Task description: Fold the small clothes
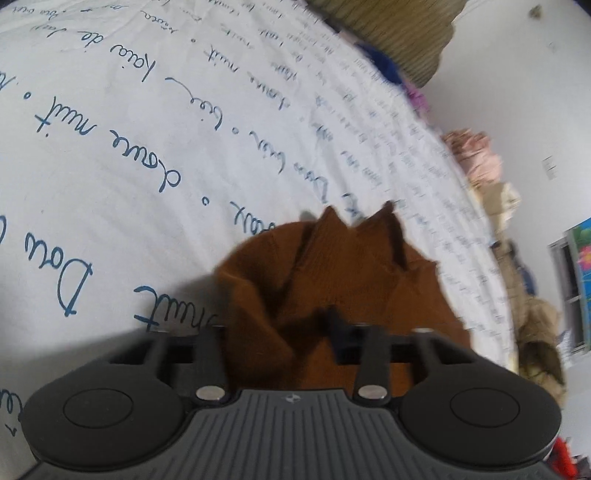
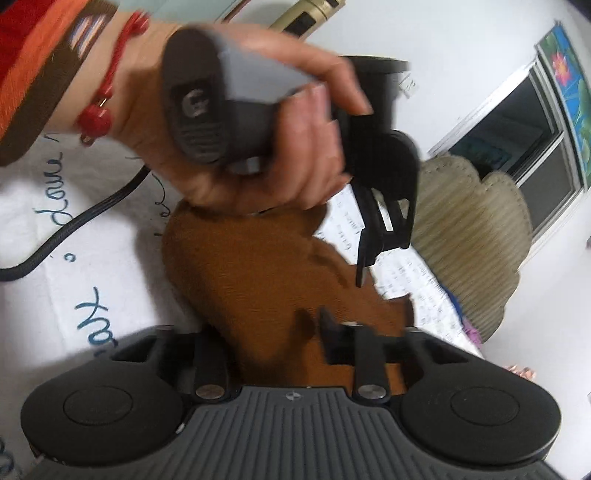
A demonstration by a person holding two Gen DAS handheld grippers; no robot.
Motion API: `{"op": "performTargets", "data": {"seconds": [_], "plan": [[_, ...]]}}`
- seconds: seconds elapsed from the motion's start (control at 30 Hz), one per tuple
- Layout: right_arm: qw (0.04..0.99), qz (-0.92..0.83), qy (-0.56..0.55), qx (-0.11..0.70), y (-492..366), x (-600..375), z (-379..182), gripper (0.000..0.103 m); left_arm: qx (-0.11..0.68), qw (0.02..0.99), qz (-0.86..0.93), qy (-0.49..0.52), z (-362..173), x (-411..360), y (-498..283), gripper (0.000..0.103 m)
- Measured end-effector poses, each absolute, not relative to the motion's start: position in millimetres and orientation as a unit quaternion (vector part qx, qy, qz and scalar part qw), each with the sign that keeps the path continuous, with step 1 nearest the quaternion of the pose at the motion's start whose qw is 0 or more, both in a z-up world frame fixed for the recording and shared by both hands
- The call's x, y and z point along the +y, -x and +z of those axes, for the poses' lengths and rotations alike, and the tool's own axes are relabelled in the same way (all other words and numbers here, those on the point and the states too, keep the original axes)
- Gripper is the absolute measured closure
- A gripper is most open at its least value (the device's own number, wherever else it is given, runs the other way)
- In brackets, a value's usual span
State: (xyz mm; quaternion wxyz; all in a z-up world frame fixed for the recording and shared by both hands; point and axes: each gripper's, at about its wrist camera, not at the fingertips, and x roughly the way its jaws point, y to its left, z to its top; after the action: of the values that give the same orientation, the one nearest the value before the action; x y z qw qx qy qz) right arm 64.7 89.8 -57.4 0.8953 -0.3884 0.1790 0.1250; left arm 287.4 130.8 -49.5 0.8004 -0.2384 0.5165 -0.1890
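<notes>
Garment [image 1: 332, 273] bunched between left claw [image 1: 303, 325]

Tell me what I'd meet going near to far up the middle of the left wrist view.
left gripper → brown garment bunched at its fingers → white bedsheet with blue handwriting → olive ribbed cushion at the far edge.

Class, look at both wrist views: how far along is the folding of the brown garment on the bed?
Done: little; the brown garment lies bunched on the printed sheet, no neat fold visible. In hand: the left gripper and right gripper each appear closed on its fabric. Left: spreading and folding it; more clothes wait at the bed's edge.
</notes>
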Motion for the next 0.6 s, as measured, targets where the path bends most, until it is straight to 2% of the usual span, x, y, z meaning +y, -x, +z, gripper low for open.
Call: {"op": "performTargets", "data": {"seconds": [0.03, 0.13, 0.37, 0.6], "plan": [[0.897, 0.124, 0.386, 0.178, -65.1, 89.6, -59.0, 0.088, 0.520, 0.802, -0.180, 0.232, -50.0, 129.0, -288.5, 0.086], [0.898, 0.124, 0.389, 0.162, -58.9, 85.6, -61.0, 0.092, 0.513, 0.815, -0.163, 0.216, -43.0, 122.3, -283.2, 0.090], [0.922, 0.116, 0.347, 0.130, -39.0, 50.6, -41.4, 0.092, 0.455, 0.878, -0.130, 0.076, 5.2, 72.7, -244.9, 0.091], [0.945, 0.084, 0.295, 0.114, -23.9, 11.0, -23.5, 0.092, 0.418, 0.901, -0.120, 0.015, 45.1, 22.6, -225.9, 0.091]]}}
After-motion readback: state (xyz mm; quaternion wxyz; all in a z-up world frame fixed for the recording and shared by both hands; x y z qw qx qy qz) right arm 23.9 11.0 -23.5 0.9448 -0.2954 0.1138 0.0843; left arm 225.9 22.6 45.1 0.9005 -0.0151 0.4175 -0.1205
